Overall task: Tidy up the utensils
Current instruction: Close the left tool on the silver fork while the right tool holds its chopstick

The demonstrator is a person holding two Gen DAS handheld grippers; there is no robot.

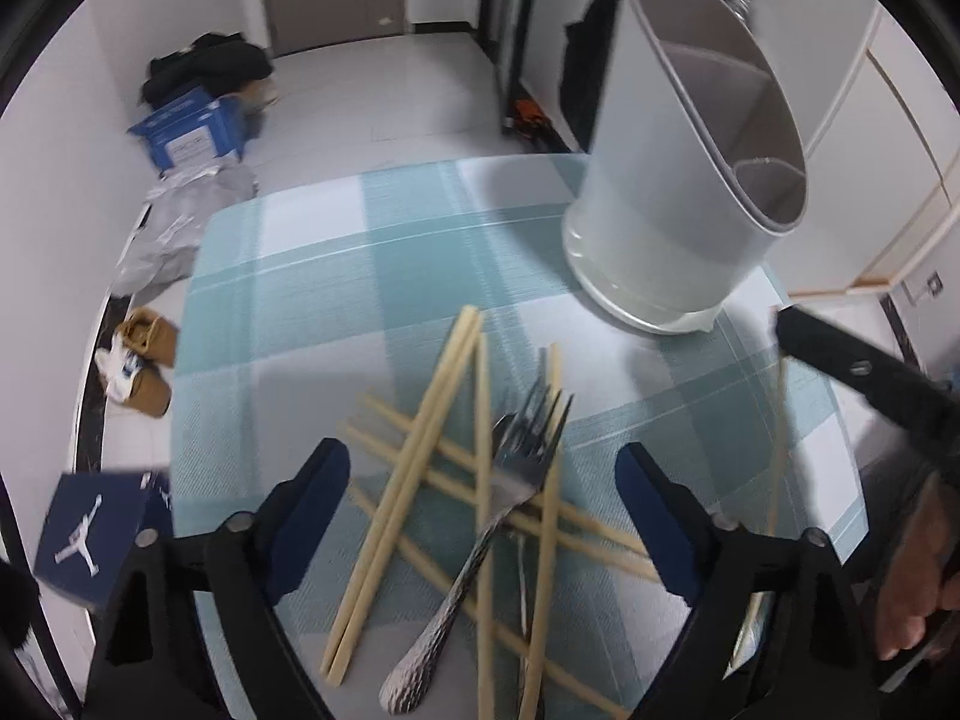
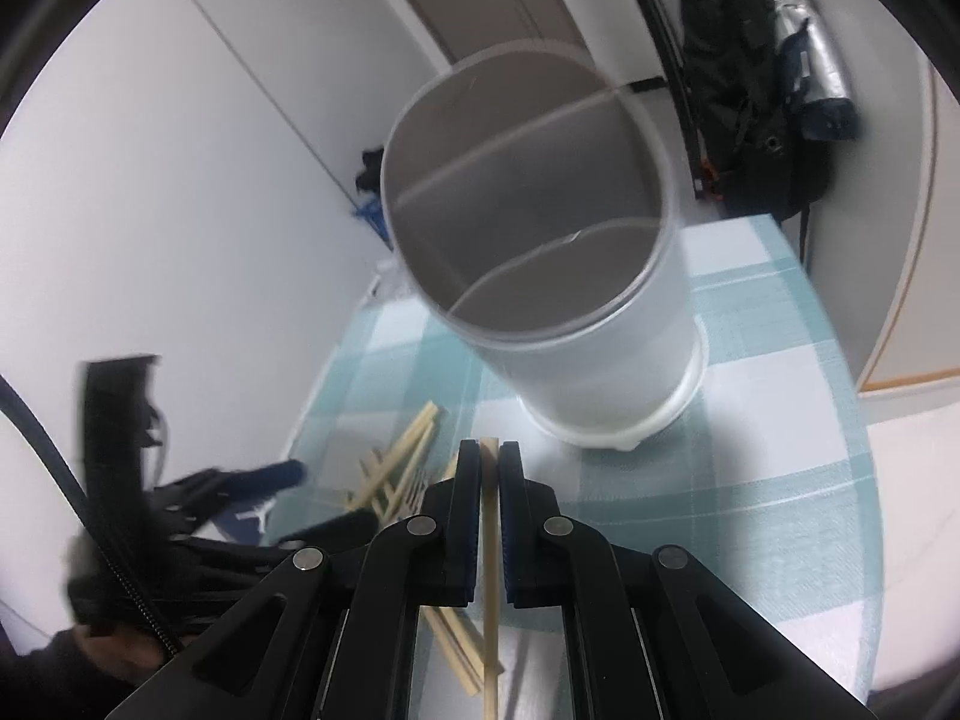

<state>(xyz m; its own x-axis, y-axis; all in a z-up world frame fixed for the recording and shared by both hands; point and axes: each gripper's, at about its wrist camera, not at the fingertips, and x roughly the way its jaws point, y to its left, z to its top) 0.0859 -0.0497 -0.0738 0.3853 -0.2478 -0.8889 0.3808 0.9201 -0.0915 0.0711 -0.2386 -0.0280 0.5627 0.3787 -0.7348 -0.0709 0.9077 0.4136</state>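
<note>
Chopstick pinched in right gripper, fingers pressed together on it; stick runs lengthwise between the pads, tip poking out just past the fingertips, rest trailing back under the gripper body. Utensil holder sits ahead of those fingers, upright on worktop with teal-and-white check cloth; white, divided into compartments, all empty as far as visible.

Left gripper fingers spread wide, nothing between the pads touching them. Pile of chopsticks lies criss-crossed on the cloth between and just ahead of the left fingers. Fork rests on top of the pile, tines pointing away toward the holder, textured handle coming back between the fingers. Possible second metal utensil under the fork, can't tell what. Holder is ahead and to the right of the left fingers, well apart from the pile.

Right gripper shows in the left wrist view as a dark blurred shape at the right edge, with a hand behind it.
</note>
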